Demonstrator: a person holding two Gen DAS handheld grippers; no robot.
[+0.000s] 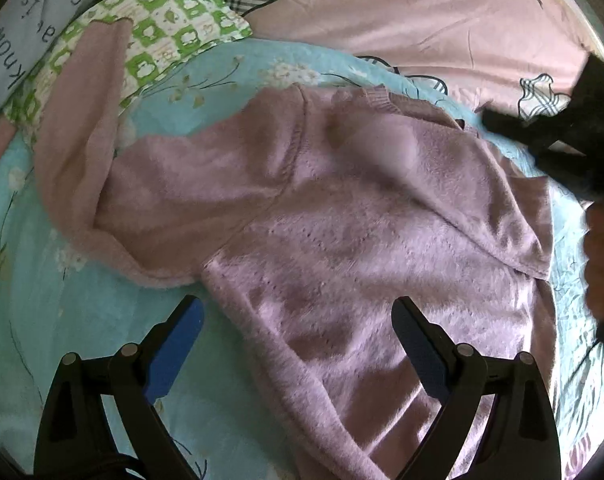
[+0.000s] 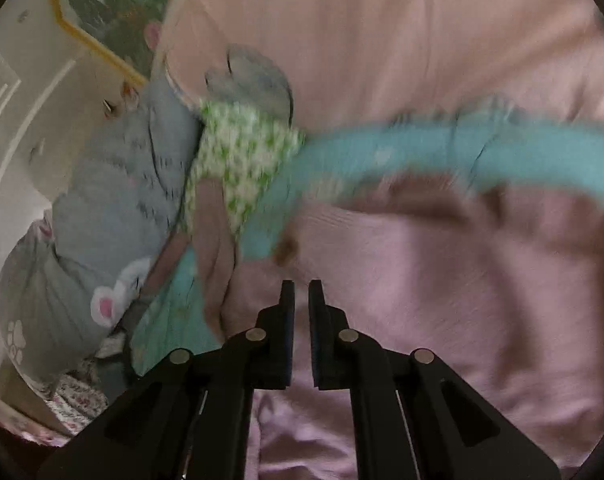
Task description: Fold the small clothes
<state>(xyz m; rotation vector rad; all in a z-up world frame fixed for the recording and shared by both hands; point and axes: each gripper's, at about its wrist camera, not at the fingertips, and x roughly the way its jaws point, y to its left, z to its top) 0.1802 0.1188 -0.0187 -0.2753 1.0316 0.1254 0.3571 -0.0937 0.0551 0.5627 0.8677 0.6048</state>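
Note:
A fuzzy pink sweater (image 1: 341, 220) lies spread on a light blue floral quilt (image 1: 62, 300). Its right sleeve (image 1: 501, 208) is folded over the body, its left sleeve (image 1: 78, 168) stretches out to the left. My left gripper (image 1: 298, 320) is open just above the sweater's lower left hem, one blue pad over the quilt, one over the knit. My right gripper (image 2: 300, 300) is nearly shut with a narrow empty gap, hovering over the blurred sweater (image 2: 441, 280). It shows as a dark shape in the left wrist view (image 1: 561, 132).
A green checked pillow (image 1: 162, 28) and a grey printed cushion (image 1: 18, 40) lie at the far left. A pink bedsheet (image 1: 421, 12) covers the bed beyond. The right wrist view shows grey plush cushions (image 2: 114, 208) and a white wall (image 2: 18, 120).

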